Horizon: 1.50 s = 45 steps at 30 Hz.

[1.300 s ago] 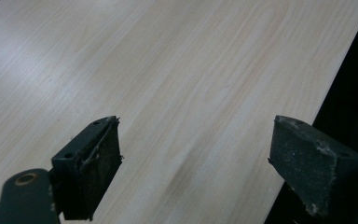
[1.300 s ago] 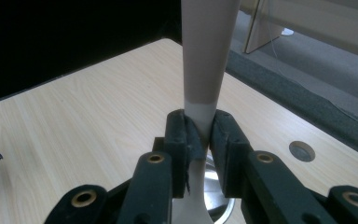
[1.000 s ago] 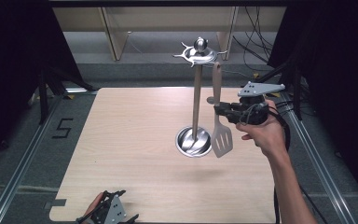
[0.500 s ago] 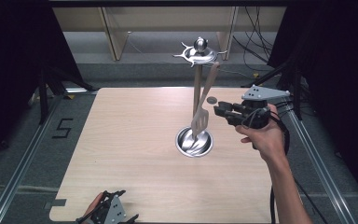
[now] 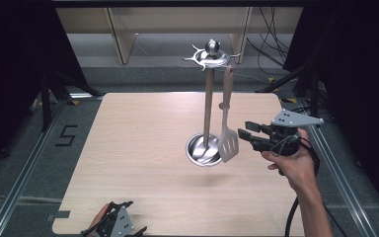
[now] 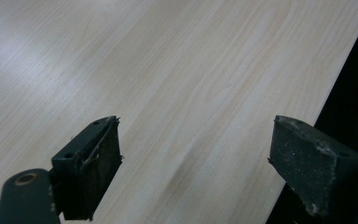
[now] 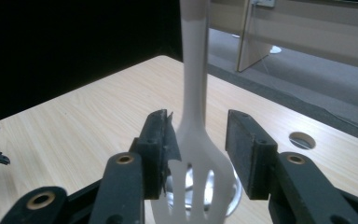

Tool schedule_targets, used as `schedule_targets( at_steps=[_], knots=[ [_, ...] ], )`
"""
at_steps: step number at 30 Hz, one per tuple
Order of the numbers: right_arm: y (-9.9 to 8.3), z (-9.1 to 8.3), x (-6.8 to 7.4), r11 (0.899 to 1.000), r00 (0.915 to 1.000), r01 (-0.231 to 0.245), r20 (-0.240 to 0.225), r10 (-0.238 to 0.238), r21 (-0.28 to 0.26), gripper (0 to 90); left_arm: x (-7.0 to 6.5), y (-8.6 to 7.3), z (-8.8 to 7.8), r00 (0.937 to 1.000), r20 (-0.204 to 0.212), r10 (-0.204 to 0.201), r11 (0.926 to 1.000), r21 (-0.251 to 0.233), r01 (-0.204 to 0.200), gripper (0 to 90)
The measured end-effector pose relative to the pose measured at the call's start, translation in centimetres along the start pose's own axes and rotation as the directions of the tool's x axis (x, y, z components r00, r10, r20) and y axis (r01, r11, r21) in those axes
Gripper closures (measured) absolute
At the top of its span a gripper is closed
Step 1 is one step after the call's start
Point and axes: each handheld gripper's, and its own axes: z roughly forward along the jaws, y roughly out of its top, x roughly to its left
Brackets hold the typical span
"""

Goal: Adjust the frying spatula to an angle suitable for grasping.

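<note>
Pale wooden table (image 5: 143, 148), frame centre: white slotted plastic spatula (image 5: 226, 118) now hangs from the steel utensil stand (image 5: 208, 103); my right gripper (image 5: 244, 136), jaws just opened, has released it. Left gripper (image 5: 116, 224) idle, open.

Stand (image 5: 208, 106) upright on bench (image 5: 128, 148), right of centre, base dish resting on the surface. Slotted turner (image 5: 226, 123) hanging from a hook at stand's top, just right of the post, blade down beside the base. Right tool (image 5: 246, 137) right of the blade, near, level, pointing left at it; in right gripper view, blade (image 7: 193, 172) beyond and between the parted jaws, untouched. Left tool (image 5: 111, 224) at near bench edge, left of centre, well apart from stand.
</note>
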Motion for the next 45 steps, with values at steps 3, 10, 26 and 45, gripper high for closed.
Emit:
schedule_targets(
  at_steps=[3,10,26,45],
  knots=[
    [-0.7,-0.3,-0.1,1.000,1.0000,0.003,-0.001,-0.003,0.012,56.6,0.0,0.0,0.0,1.0000,-0.001,-0.001,1.0000,0.001,0.001,15.7],
    [-2.8,0.0,0.3,1.000,0.9996,-0.008,0.027,0.008,0.016,49.7,-0.1,0.0,0.1,0.9997,-0.008,-0.023,0.9995,-0.020,0.023,15.7],
    [-6.3,-0.5,0.8,0.991,0.9988,-0.020,0.047,0.014,0.132,44.3,0.1,0.3,0.2,1.0000,0.007,0.000,1.0000,-0.007,0.000,15.7],
    [-9.9,0.1,1.0,0.975,0.9995,0.003,0.030,-0.010,0.222,40.9,0.0,0.3,0.2,0.9997,-0.018,-0.018,0.9994,-0.030,0.017,15.7]
  ],
)
